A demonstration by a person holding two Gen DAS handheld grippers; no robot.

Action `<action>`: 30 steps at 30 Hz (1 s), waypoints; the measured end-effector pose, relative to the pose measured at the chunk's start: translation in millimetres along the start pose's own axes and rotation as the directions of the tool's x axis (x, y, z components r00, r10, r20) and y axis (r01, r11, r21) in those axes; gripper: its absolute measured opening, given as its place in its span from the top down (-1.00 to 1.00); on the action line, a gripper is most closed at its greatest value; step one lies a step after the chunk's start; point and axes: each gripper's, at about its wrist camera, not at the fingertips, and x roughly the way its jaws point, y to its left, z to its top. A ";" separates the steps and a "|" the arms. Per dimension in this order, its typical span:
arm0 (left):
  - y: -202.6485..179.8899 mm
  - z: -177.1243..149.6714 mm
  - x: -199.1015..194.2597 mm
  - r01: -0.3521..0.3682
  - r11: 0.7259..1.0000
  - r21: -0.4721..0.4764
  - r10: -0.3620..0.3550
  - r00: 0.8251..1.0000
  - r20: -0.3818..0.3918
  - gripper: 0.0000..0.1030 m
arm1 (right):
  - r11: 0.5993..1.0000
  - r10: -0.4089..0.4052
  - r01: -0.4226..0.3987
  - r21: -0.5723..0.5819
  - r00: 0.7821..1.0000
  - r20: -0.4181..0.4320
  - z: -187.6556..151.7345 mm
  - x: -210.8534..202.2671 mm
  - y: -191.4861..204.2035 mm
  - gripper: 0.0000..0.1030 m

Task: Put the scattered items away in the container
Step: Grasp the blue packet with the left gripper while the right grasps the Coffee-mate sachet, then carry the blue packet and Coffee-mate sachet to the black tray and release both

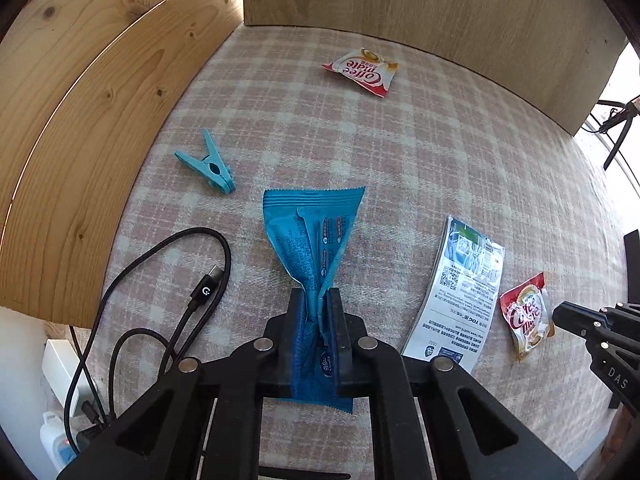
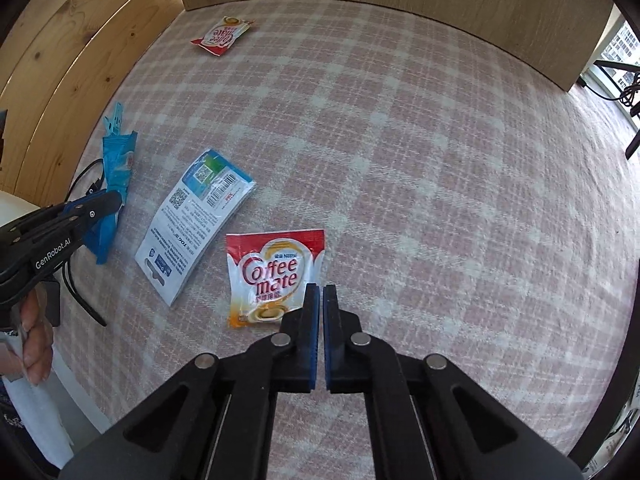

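Progress looks slight: we pinch the crinkled blue foil wrapper in our left gripper, our right gripper closed empty beside a red-and-white creamer sachet, no container visible.

Pink-and-cream checked cloth covers the desk. Knotty pine panel along the left edge; paler wood board stands at the far edge. Black USB cable loops at near left, running down to a white power strip off the edge.
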 end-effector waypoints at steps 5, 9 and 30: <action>2.5 5.9 -2.4 -0.014 1.000 -0.009 0.014 1.000 0.003 0.82 | 0.998 0.058 -0.059 0.011 0.998 0.002 0.7 -2.5 -6.4 0.97; 7.7 11.2 -0.9 -0.011 1.000 -0.026 0.010 1.000 -0.006 0.82 | 0.997 0.070 -0.070 0.039 0.997 -0.014 7.8 -7.0 -3.4 -0.26; 41.0 49.3 -8.4 0.026 0.996 -0.091 -0.024 1.000 0.019 0.83 | 0.996 -0.026 0.021 -0.087 0.998 -0.056 3.4 0.0 73.5 0.36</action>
